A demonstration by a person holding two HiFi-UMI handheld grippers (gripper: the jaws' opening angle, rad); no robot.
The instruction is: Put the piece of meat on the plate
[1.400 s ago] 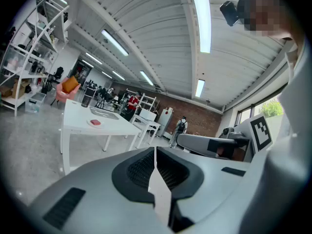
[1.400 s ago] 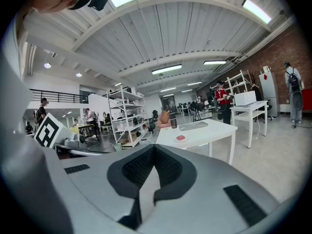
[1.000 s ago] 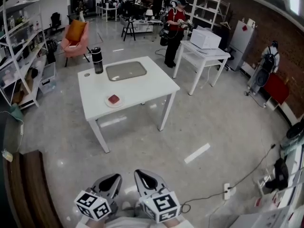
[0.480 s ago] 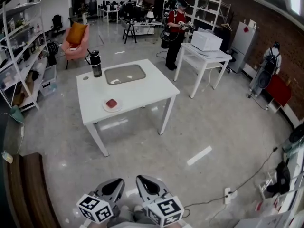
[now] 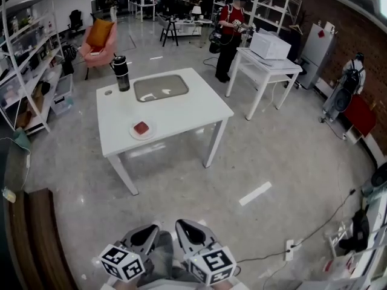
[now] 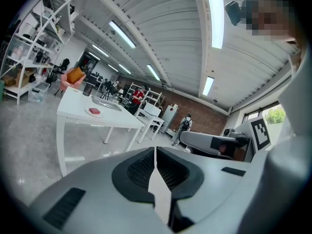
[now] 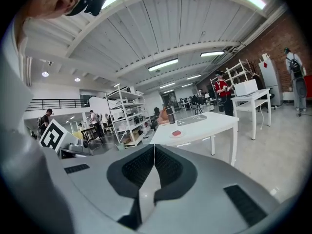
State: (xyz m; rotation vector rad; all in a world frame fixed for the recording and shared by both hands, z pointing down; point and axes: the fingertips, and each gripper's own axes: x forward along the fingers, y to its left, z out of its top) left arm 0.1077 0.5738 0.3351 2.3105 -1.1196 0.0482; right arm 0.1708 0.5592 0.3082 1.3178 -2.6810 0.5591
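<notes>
A red piece of meat lies on a small white plate near the front left of the white table. Both grippers hang low at the bottom of the head view, far from the table, over the floor. My left gripper is shut with nothing between its jaws. My right gripper is also shut and holds nothing. The left gripper view shows the plate and meat far off on the table. In the right gripper view the meat is also distant.
A black bottle and a grey recessed tray sit at the table's far side. A person in red stands by a second white table with a microwave. Shelves line the left; cables cross the floor at right.
The head camera has shifted a little, so the table sits slightly differently in view. Both grippers stay low and shut. The meat has not moved from the plate.
</notes>
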